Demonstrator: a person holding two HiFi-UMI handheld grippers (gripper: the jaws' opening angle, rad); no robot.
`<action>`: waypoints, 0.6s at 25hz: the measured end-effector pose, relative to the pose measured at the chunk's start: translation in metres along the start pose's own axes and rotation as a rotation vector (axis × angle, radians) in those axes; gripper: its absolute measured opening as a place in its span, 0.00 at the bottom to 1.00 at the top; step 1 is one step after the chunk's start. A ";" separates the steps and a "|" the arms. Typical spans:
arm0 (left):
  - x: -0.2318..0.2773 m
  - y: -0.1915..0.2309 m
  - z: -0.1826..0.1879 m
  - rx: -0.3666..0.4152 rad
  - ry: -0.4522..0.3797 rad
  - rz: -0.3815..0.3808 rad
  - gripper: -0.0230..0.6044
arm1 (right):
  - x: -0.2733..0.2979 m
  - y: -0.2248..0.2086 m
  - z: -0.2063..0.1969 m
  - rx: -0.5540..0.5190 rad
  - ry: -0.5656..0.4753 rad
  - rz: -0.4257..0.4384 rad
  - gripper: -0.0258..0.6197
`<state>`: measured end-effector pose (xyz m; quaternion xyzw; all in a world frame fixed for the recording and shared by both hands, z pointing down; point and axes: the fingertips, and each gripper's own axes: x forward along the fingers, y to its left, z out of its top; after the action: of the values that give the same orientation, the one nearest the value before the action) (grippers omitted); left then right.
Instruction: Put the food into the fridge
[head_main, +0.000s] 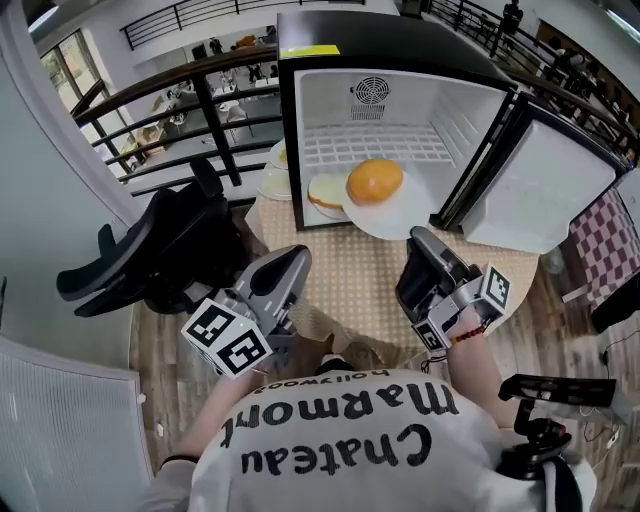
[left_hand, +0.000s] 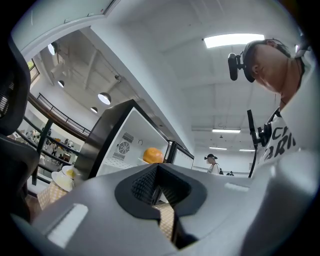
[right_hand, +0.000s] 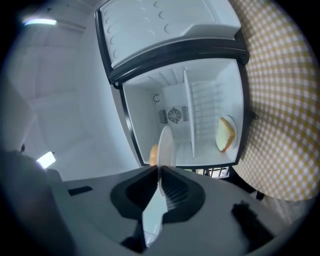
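The plate (head_main: 392, 224) with the orange bun (head_main: 375, 181) is held at its rim by the right tongs (head_main: 420, 240), half inside the fridge (head_main: 400, 60). It should be kept flat and slid in slowly. The left tongs (head_main: 297, 262) are closed, empty.

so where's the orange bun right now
In the head view the orange bun sits on the white plate at the mouth of the open fridge, right of the bread slice; the right hand-held gripper grips that plate's rim.
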<state>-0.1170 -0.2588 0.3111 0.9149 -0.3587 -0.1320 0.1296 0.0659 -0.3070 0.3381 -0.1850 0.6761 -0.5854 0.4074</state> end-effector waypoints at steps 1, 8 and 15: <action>0.005 0.004 0.001 -0.003 0.002 0.001 0.04 | 0.005 -0.001 0.005 0.004 -0.001 0.002 0.08; 0.032 0.031 0.003 -0.014 0.024 0.015 0.04 | 0.038 -0.022 0.044 0.016 -0.026 -0.013 0.08; 0.036 0.054 0.013 -0.022 0.001 0.049 0.04 | 0.067 -0.037 0.065 0.012 -0.036 -0.026 0.08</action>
<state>-0.1292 -0.3235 0.3118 0.9044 -0.3795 -0.1325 0.1432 0.0669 -0.4068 0.3512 -0.2019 0.6625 -0.5914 0.4130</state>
